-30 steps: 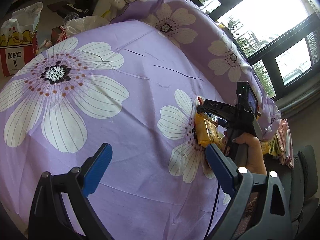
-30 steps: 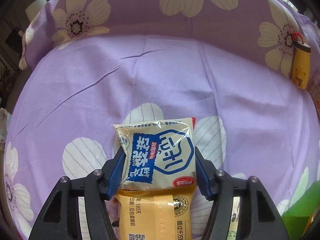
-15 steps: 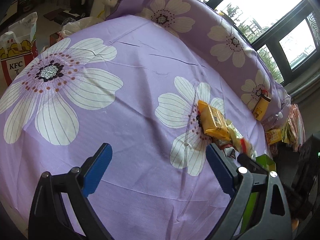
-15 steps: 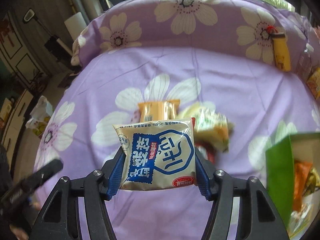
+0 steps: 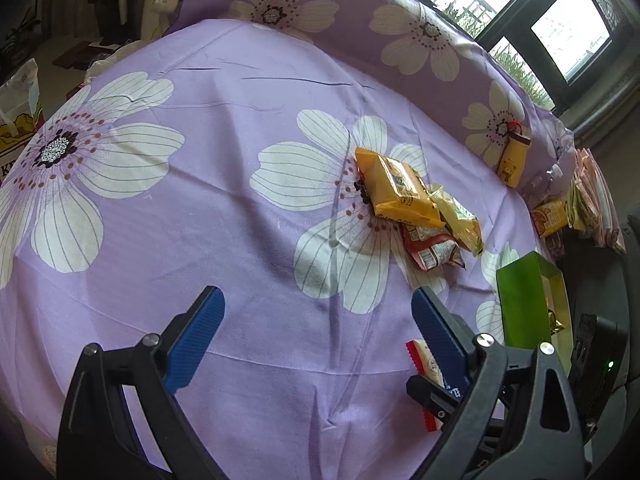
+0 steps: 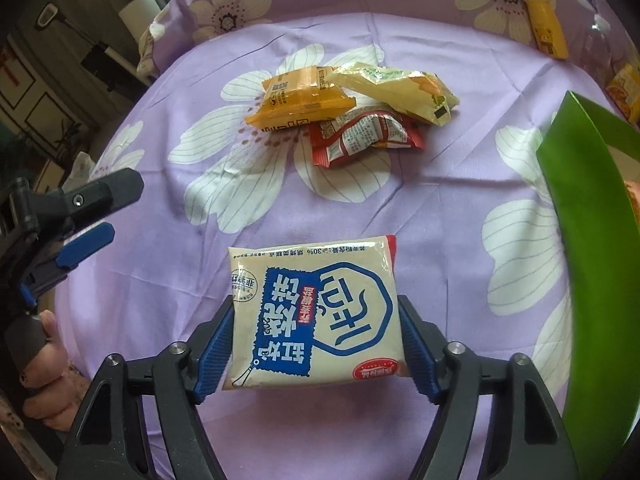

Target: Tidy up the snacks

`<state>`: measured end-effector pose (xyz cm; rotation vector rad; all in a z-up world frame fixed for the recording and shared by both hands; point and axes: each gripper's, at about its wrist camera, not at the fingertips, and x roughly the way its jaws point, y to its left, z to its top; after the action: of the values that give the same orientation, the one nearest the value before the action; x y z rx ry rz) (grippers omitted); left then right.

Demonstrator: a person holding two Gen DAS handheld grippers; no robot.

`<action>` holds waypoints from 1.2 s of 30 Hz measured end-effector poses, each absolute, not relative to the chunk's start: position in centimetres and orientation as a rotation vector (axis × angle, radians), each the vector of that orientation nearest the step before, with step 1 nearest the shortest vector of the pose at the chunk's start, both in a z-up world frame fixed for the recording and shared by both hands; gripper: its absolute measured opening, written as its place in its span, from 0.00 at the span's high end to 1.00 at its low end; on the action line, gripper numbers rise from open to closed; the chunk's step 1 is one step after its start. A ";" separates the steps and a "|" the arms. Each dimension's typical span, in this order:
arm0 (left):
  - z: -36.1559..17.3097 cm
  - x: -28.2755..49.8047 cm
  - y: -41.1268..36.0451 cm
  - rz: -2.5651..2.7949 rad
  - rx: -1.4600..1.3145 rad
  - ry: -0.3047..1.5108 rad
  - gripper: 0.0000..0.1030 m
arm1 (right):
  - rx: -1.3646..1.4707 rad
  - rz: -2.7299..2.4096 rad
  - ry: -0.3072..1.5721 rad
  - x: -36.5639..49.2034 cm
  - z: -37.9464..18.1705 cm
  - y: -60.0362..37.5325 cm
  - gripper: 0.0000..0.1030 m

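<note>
My right gripper [image 6: 316, 344] is shut on a cream and blue snack packet [image 6: 314, 312] and holds it above the purple flowered sheet [image 6: 440, 200]. The packet's red edge [image 5: 420, 364] shows behind my left gripper's right finger. A pile of three snacks lies further on: an orange packet [image 6: 300, 98], a pale yellow packet [image 6: 396, 90] and a red packet [image 6: 360, 136]. The same pile shows in the left wrist view [image 5: 404, 190]. A green box [image 6: 592, 240] stands open at the right, also in the left wrist view [image 5: 524, 300]. My left gripper [image 5: 316, 332] is open and empty above the sheet.
A yellow bear-print pouch [image 5: 512, 160] leans on the flowered back cushion [image 5: 420, 36]. More packets [image 5: 552, 218] and pink folded items [image 5: 600, 200] lie at the far right. A KFC bag [image 5: 16, 120] stands on the floor at left. Windows lie beyond.
My right gripper has lifted the cream and blue packet off the pile and pulled it back toward the near edge, beside the green box. My left gripper has turned right.
</note>
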<state>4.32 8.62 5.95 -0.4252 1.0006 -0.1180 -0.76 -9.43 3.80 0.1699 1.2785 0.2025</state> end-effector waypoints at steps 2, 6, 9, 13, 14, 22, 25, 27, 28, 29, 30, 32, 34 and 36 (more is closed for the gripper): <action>5.7 4.3 8.1 -0.122 -0.405 1.012 0.07 | 0.221 0.224 1.303 -0.7 3.6 -10.2 0.19; 5.1 4.4 7.4 -0.143 -0.401 1.041 0.07 | 0.259 0.232 1.274 -1.1 4.4 -11.4 0.17; 4.7 4.3 6.7 -0.169 -0.405 1.069 0.07 | 0.316 0.243 1.248 -1.3 5.3 -12.6 0.16; 4.6 3.9 5.3 -0.232 -0.407 1.097 0.09 | 0.419 0.207 1.203 -1.4 6.1 -15.1 0.16; 4.5 3.7 4.9 -0.245 -0.402 1.103 0.09 | 0.458 0.198 1.193 -1.4 6.1 -15.8 0.16; 3.3 2.8 1.2 -0.413 -0.434 1.199 0.27 | 0.648 0.204 1.201 -1.0 4.5 -17.9 0.19; 2.8 2.4 0.1 -0.428 -0.428 1.216 0.41 | 0.675 0.232 1.232 -0.6 3.5 -17.4 0.24; 2.5 2.2 -0.5 -0.409 -0.402 1.212 0.43 | 0.682 0.238 1.256 -0.4 2.7 -17.0 0.35; 2.6 2.1 -0.7 -0.407 -0.380 1.200 0.44 | 0.685 0.240 1.272 -0.3 2.2 -16.7 0.38; 2.7 2.0 -1.0 -0.409 -0.356 1.191 0.46 | 0.690 0.240 1.285 -0.2 1.8 -16.5 0.40; 2.7 2.0 -1.2 -0.414 -0.340 1.186 0.47 | 0.690 0.237 1.288 -0.2 1.5 -16.3 0.44; 2.5 2.0 -1.5 -0.412 -0.329 1.181 0.50 | 0.661 0.225 1.277 -0.2 1.7 -15.9 0.45; 2.5 2.0 -1.6 -0.398 -0.313 1.165 0.56 | 0.624 0.227 1.274 -0.3 1.9 -15.4 0.45; 2.5 2.0 -1.8 -0.414 -0.309 1.159 0.57 | 0.603 0.228 1.274 -0.4 1.9 -15.0 0.45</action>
<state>1.98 -1.79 2.51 -0.3086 1.1590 -0.4135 -0.37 -15.01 1.95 0.6030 1.2744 0.2284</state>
